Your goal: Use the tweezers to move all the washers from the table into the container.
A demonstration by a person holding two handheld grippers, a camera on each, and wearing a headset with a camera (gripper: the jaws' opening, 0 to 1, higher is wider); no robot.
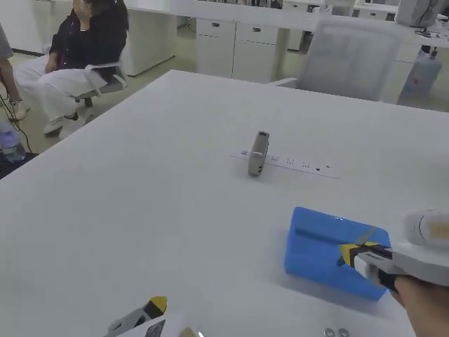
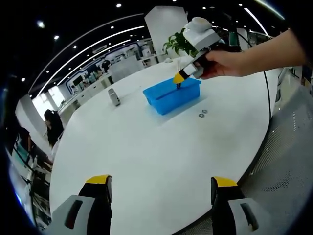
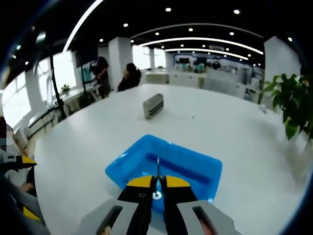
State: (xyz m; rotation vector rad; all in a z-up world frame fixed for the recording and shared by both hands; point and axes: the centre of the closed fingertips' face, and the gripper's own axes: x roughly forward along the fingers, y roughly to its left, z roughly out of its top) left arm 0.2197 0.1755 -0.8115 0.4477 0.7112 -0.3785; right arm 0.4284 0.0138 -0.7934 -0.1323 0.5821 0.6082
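Hovering over the blue container [image 3: 128, 159], right gripper [image 3: 157, 184] has its jaws pinched on the tweezers [image 3: 158, 169]. Tweezer tips point down into it, nearly together; cannot tell if they carry anything. Two washers [image 2: 202, 113] lie on the white table [image 1: 175, 182] just beside the container. Left gripper [image 2: 161, 185] jaws wide apart, empty.

Bright office, white cabinets [image 1: 238, 49], ceiling spotlights [image 3: 168, 9]

The left gripper [image 2: 161, 182] and right gripper [image 3: 157, 183] are pale grey, with black jaws capped in yellow.
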